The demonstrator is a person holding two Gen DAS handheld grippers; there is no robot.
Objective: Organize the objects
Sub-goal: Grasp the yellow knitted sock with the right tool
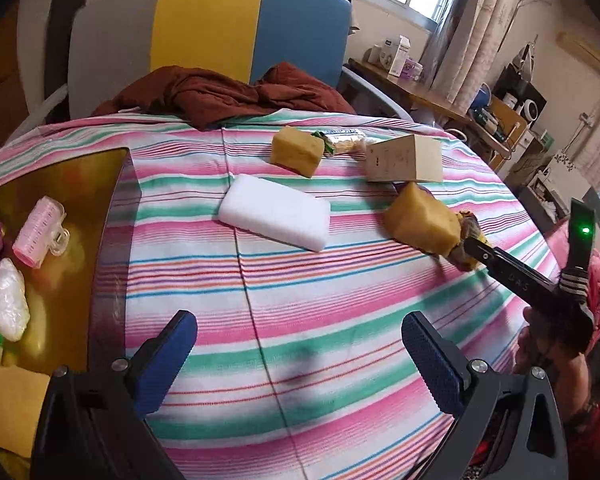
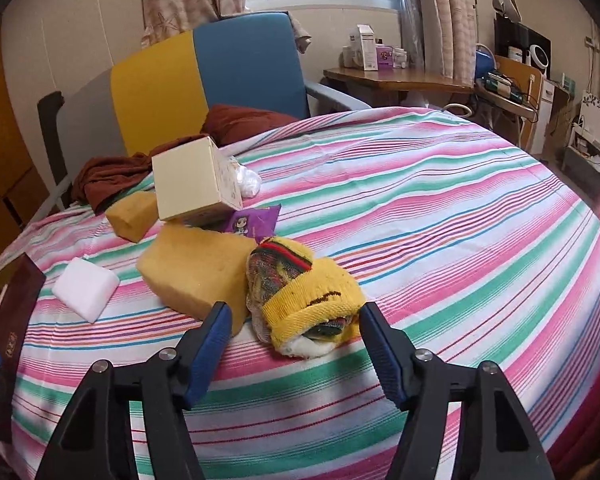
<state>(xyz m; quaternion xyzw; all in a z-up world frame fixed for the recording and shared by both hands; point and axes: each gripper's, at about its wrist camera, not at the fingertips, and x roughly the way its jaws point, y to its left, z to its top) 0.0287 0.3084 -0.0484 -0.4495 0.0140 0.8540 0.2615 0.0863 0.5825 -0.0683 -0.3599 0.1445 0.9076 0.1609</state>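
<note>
My right gripper (image 2: 294, 344) is open, its fingers on either side of a rolled yellow striped sock (image 2: 304, 304) on the striped bedspread; it shows from the left wrist view (image 1: 470, 246) at the sock (image 1: 470, 222). A large yellow sponge (image 2: 196, 268) lies just left of the sock, also in the left wrist view (image 1: 420, 220). A white foam block (image 1: 274, 212), a second yellow sponge (image 1: 296, 150), a beige box (image 1: 404, 158) and a snack packet (image 1: 342, 138) lie further back. My left gripper (image 1: 300, 356) is open and empty over the bedspread.
A gold tray (image 1: 60, 208) at the left holds a pink hair clip (image 1: 40, 230), a white plastic bundle (image 1: 8, 300) and other small items. A purple packet (image 2: 256, 220) lies under the box. A maroon cloth (image 1: 228, 94) lies by the chair.
</note>
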